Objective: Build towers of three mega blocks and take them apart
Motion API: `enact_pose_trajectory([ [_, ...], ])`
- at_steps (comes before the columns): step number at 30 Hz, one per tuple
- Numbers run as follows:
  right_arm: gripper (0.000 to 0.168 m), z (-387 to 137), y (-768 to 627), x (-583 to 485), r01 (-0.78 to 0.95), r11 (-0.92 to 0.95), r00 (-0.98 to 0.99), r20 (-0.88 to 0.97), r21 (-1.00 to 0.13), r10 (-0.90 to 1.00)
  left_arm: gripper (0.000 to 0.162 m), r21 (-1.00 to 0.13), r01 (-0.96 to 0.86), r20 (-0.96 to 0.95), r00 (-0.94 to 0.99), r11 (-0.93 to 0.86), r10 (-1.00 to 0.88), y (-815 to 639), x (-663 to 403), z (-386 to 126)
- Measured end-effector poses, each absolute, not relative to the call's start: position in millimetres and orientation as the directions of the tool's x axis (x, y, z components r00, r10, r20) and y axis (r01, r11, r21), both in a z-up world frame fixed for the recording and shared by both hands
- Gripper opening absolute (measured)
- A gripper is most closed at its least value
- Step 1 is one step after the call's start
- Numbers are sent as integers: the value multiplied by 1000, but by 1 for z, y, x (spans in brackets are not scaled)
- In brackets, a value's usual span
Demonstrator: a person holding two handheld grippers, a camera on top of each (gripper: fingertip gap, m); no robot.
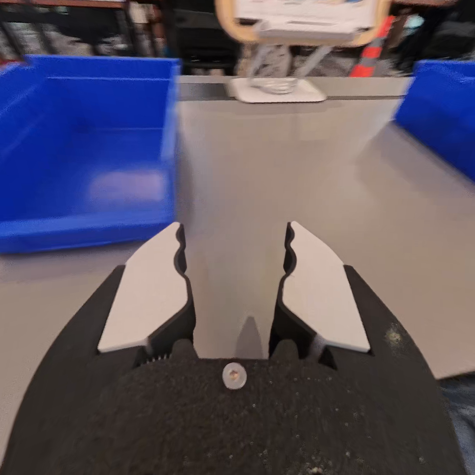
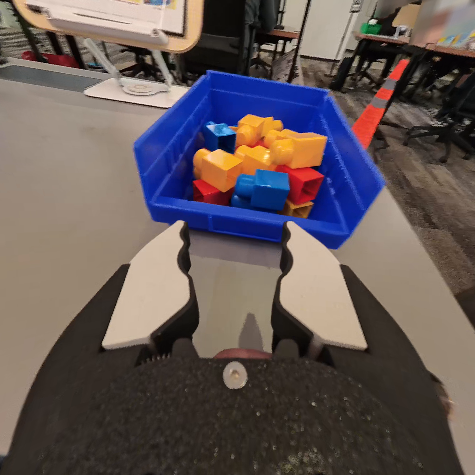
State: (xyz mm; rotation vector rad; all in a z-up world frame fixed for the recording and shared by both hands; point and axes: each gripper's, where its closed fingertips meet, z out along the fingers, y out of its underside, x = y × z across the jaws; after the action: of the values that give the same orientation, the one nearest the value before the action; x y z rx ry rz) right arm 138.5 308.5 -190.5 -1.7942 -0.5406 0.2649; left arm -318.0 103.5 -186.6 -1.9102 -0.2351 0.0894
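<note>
The mega blocks [image 2: 257, 164], yellow, red and blue, lay in a heap inside a blue bin [image 2: 180, 159] near the right edge of the table [image 2: 64, 167]. No tower stood anywhere yet, so the job looked to be just starting.

On the left side, the left gripper [image 1: 235, 227] was wide open and held nothing. It hung over the bare table. Another blue bin [image 1: 84, 144] sat just beside it, by the left edge; the picture was too blurry to tell what was in it.

On the right side, the right gripper [image 2: 234, 226] was wide open too, and empty. Its tips were close to the front wall of the bin with the blocks.

A good next move would be to lift over that front wall and come down on a top block, like the blue block [image 2: 267, 189] at the front, squeezing its flat sides. The wall and the jumbled pile could get in the way.

A white stand [image 2: 133, 92] stood at the far edge of the table. An orange cone [image 2: 377, 108] stood on the floor beyond.
</note>
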Motion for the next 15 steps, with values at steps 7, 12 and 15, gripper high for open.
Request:
enact_pose_trajectory([
  [7,69,-184,347,197,158,-244,940,70,-957,334,89,-910,-92,56,939,-404,-339,242,-40,-177],
  [12,71,-184,374,215,110,-276,961,32,-955,275,73,-890,-127,23,947,-438,-321,328,50,-196],
  [15,60,-192,388,214,82,-311,968,1,-947,251,46,-891,-68,38,975,-450,-221,356,49,-203],
])
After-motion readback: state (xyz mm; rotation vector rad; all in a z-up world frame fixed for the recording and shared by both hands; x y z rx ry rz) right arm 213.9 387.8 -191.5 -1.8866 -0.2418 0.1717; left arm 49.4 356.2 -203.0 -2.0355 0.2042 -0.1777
